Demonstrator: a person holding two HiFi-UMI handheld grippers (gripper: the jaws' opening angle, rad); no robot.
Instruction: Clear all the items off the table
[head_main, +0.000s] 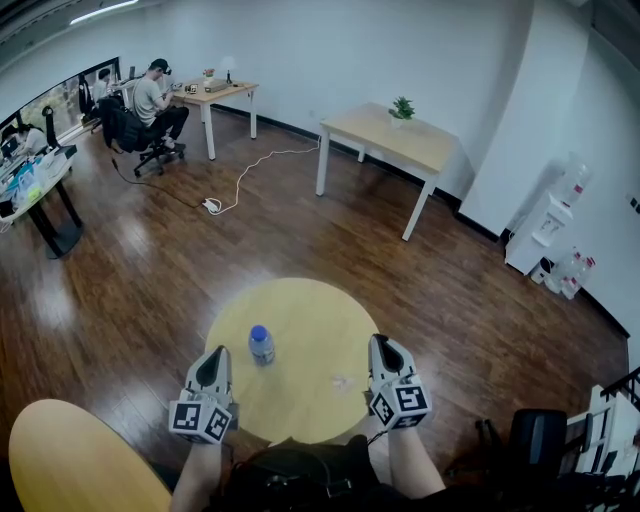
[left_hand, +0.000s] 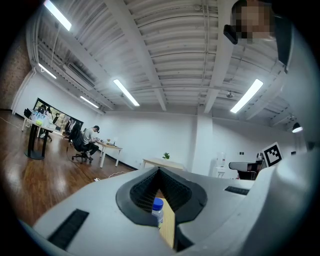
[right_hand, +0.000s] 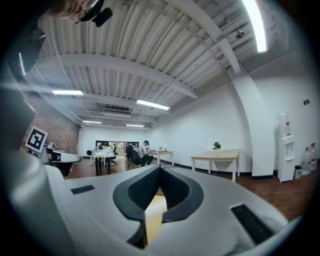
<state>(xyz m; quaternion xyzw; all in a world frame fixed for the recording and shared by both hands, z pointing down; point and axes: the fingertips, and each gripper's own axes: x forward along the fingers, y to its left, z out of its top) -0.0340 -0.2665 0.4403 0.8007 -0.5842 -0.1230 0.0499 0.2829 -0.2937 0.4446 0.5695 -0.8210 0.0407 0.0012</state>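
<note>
A small clear bottle with a blue cap (head_main: 261, 345) stands upright on the round yellow table (head_main: 300, 395), left of its middle. A small pale scrap (head_main: 341, 382) lies on the tabletop near the right side. My left gripper (head_main: 217, 357) is shut and empty at the table's left edge, just left of the bottle. In the left gripper view the bottle (left_hand: 157, 211) shows past the closed jaws. My right gripper (head_main: 384, 349) is shut and empty at the table's right edge. The right gripper view shows only tabletop (right_hand: 154, 216) beyond its jaws.
A second round yellow table (head_main: 70, 460) sits at lower left. A black chair (head_main: 535, 440) stands at lower right. Farther off are a wooden table with a plant (head_main: 392, 140), a desk with a seated person (head_main: 155, 100) and a cable on the wood floor (head_main: 245, 175).
</note>
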